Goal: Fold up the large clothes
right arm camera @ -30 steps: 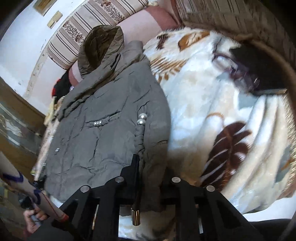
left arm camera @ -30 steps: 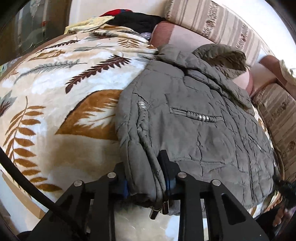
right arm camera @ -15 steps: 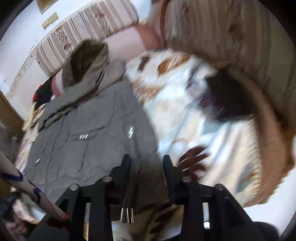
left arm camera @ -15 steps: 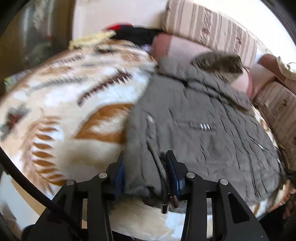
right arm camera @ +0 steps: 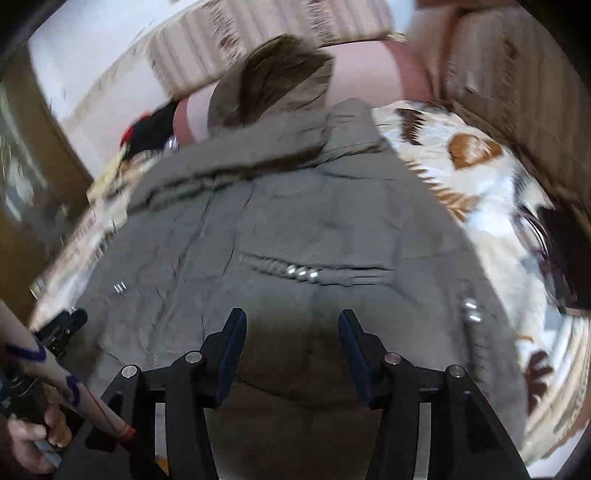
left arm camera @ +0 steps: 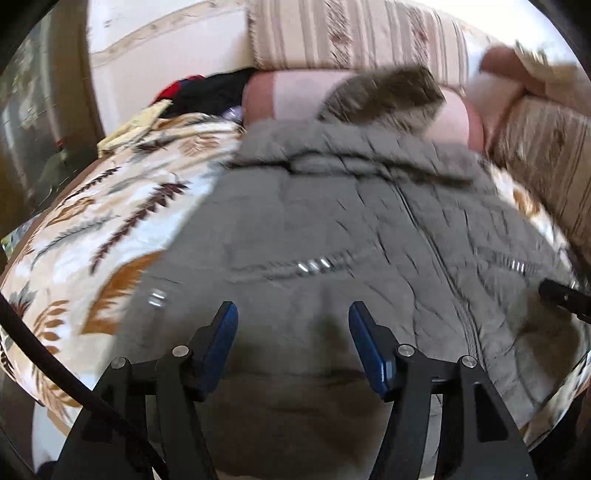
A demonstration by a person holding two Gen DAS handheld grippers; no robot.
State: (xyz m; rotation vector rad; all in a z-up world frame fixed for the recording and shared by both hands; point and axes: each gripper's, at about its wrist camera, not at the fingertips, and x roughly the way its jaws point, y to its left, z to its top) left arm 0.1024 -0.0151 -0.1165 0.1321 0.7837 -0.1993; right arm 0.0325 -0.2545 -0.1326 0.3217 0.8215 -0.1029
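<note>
Left tool (left arm camera: 293, 314): jaws spread wide, nothing between them, hovering just over the near left part of the jacket (left arm camera: 332, 229). To its left, only the leaf-print blanket (left arm camera: 110, 206) covering the bed.

The jacket, a grey-green quilted coat, lies front-up and spread flat on the blanket. Its hood (left arm camera: 384, 92) points to the far side and rests against a pink bolster (left arm camera: 288, 92) below the striped cushions (left arm camera: 351, 33). The zip (left arm camera: 439, 258) runs near-to-far down the middle, with a pocket slit carrying metal studs on each side.

Handling, my judgement: padded and bulky, soft and limp, moderately heavy for cloth. The shell looks smooth and may slide on itself; thick layers will spring back after folding. Best holds are likely the hem corners or side seams, where the padding thins and the jaws can close fully. I would avoid pinching the zip or studs.

Right tool (right arm camera: 292, 326): jaws equally wide apart, empty, over the near right part of the jacket. Its tip shows at the right edge of the left view. Further right, a dark item (right arm camera: 561, 251) lies on the blanket; too blurred to identify.
</note>
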